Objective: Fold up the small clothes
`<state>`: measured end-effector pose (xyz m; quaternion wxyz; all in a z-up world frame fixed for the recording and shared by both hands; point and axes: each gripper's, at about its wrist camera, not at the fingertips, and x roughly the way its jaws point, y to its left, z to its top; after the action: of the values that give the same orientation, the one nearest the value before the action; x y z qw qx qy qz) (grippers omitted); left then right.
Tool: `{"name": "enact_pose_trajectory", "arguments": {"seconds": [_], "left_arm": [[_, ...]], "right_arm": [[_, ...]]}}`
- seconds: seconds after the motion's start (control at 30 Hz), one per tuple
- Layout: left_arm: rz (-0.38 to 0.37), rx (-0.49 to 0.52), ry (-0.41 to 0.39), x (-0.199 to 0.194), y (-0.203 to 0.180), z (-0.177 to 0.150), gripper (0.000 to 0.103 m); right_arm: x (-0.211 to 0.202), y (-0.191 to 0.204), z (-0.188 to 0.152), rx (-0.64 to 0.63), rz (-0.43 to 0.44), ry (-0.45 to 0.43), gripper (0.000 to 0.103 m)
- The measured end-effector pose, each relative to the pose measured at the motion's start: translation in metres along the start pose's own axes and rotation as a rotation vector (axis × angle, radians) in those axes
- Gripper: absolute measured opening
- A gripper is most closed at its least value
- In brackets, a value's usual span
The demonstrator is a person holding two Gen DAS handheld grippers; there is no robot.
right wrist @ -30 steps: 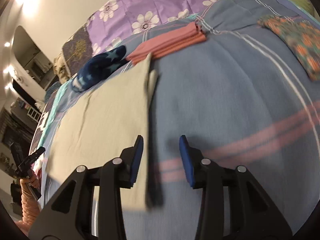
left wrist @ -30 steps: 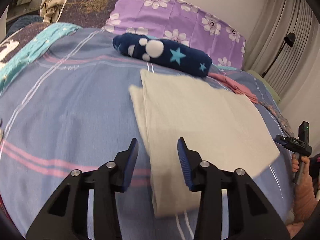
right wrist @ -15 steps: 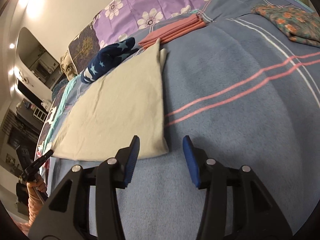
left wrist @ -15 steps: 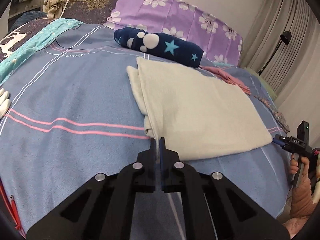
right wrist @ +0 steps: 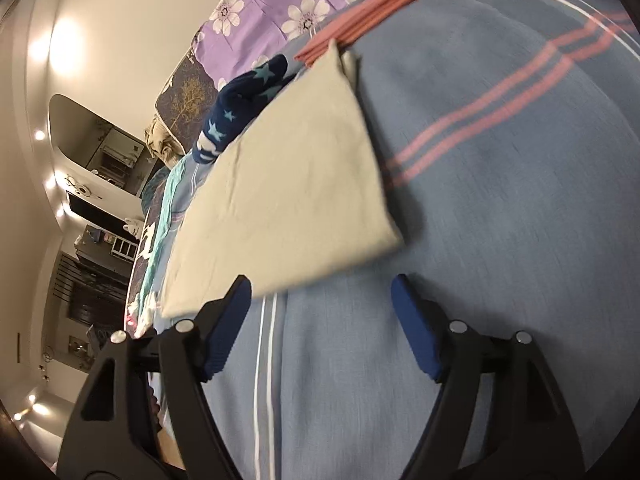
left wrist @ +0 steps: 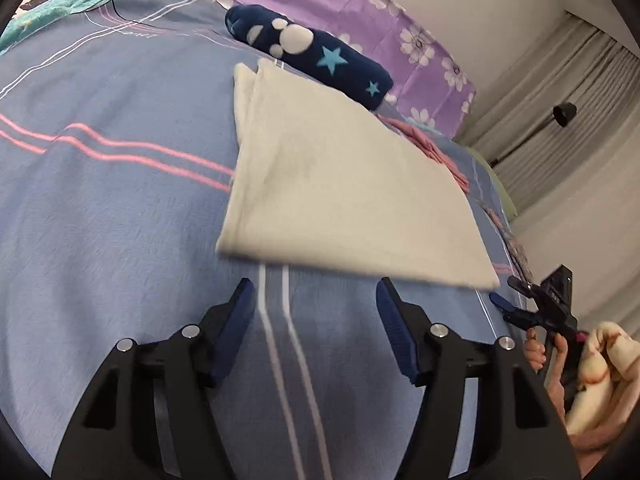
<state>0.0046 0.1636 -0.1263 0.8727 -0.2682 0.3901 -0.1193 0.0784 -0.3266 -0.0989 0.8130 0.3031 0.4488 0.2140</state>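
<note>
Left gripper, pinched shut half a second ago, now gapes wide and empty like right gripper; folded cream cloth rectangle lies flat on blue striped bedspread just ahead of both fingers, so this fold looks released.

I count one folded cream cloth on the blue bedspread, one rolled navy star-print fleece behind that cloth, one folded pink garment beside it, and one purple floral pillow beyond.
</note>
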Motion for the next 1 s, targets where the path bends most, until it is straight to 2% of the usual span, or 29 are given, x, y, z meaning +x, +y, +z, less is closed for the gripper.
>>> {"name": "enact_pose_trajectory", "arguments": {"seconds": [0.03, 0.07, 0.1, 0.13, 0.17, 0.2, 0.3, 0.37, 0.43, 0.5, 0.53, 0.57, 0.6, 0.63, 0.67, 0.7, 0.73, 0.77, 0.83, 0.9, 0.97, 1.0], "left_arm": [[-0.008, -0.021, -0.017, 0.006, 0.002, 0.006, 0.063], [-0.02, -0.057, -0.035, 0.009, 0.005, 0.012, 0.043], [-0.045, -0.118, -0.047, 0.014, 0.011, 0.019, 0.002], [-0.08, -0.175, -0.042, 0.019, 0.018, 0.024, 0.001], [-0.102, -0.216, -0.059, 0.02, 0.021, 0.026, 0.001], [-0.096, -0.196, -0.072, 0.017, 0.017, 0.028, 0.001], [-0.039, -0.04, -0.127, -0.01, -0.013, 0.03, 0.001], [-0.02, 0.02, -0.141, -0.03, -0.024, 0.032, 0.001], [0.022, 0.068, -0.134, -0.047, -0.032, 0.03, 0.001], [0.104, 0.137, -0.068, -0.05, -0.034, 0.017, 0.003], [0.153, 0.153, -0.045, -0.049, -0.032, 0.012, 0.006], [0.219, 0.168, -0.018, -0.048, -0.028, 0.004, 0.015], [0.307, 0.174, 0.008, -0.046, -0.023, -0.004, 0.026], [0.407, 0.183, 0.002, -0.048, -0.021, -0.009, 0.029], [0.466, 0.199, -0.012, -0.052, -0.021, -0.011, 0.03], [0.516, 0.229, -0.041, -0.058, -0.027, -0.01, 0.031], [0.533, 0.26, -0.075, -0.062, -0.038, -0.006, 0.031], [0.523, 0.291, -0.107, -0.066, -0.052, -0.001, 0.034], [0.401, 0.371, -0.146, -0.06, -0.096, 0.01, 0.041], [0.261, 0.451, -0.108, -0.038, -0.137, 0.01, 0.042], [0.11, 0.521, -0.023, 0.001, -0.179, 0.006, 0.042], [0.068, 0.541, 0.015, 0.018, -0.194, 0.003, 0.042]], "right_arm": [[0.005, -0.001, 0.006, 0.02, 0.002, -0.02, 0.074], [0.008, -0.001, 0.009, 0.029, -0.01, -0.035, 0.062], [0.012, -0.001, 0.012, 0.042, -0.062, -0.044, 0.044], [0.016, -0.005, 0.013, 0.065, -0.082, -0.025, 0.002], [0.017, -0.01, 0.013, 0.112, -0.061, -0.017, 0.003], [0.015, -0.012, 0.012, 0.132, -0.044, -0.024, 0.003], [-0.011, 0.001, 0.008, 0.092, 0.02, -0.078, 0.002], [-0.023, 0.01, 0.006, 0.077, 0.044, -0.08, 0.002], [-0.035, 0.018, -0.002, 0.039, 0.021, -0.057, 0.002], [-0.038, 0.02, -0.015, -0.004, -0.024, -0.022, 0.003], [-0.037, 0.019, -0.024, -0.03, -0.083, 0.006, 0.005], [-0.036, 0.016, -0.029, -0.048, -0.138, 0.017, 0.012], [-0.037, 0.011, -0.037, -0.069, -0.203, 0.015, 0.013], [-0.04, 0.007, -0.04, -0.076, -0.219, 0.011, 0.016], [-0.043, 0.004, -0.04, -0.077, -0.216, 0.004, 0.016], [-0.048, 0.001, -0.039, -0.072, -0.208, -0.007, 0.016], [-0.055, -0.001, -0.033, -0.07, -0.209, -0.033, 0.016], [-0.058, 0.0, -0.028, -0.076, -0.206, -0.052, 0.016], [-0.061, 0.003, -0.016, -0.096, -0.18, -0.075, 0.015], [-0.056, 0.006, -0.005, -0.103, -0.143, -0.071, 0.015], [-0.048, 0.007, -0.001, -0.095, -0.127, -0.059, 0.015], [-0.047, 0.005, 0.0, -0.089, -0.119, -0.051, 0.015]]}}
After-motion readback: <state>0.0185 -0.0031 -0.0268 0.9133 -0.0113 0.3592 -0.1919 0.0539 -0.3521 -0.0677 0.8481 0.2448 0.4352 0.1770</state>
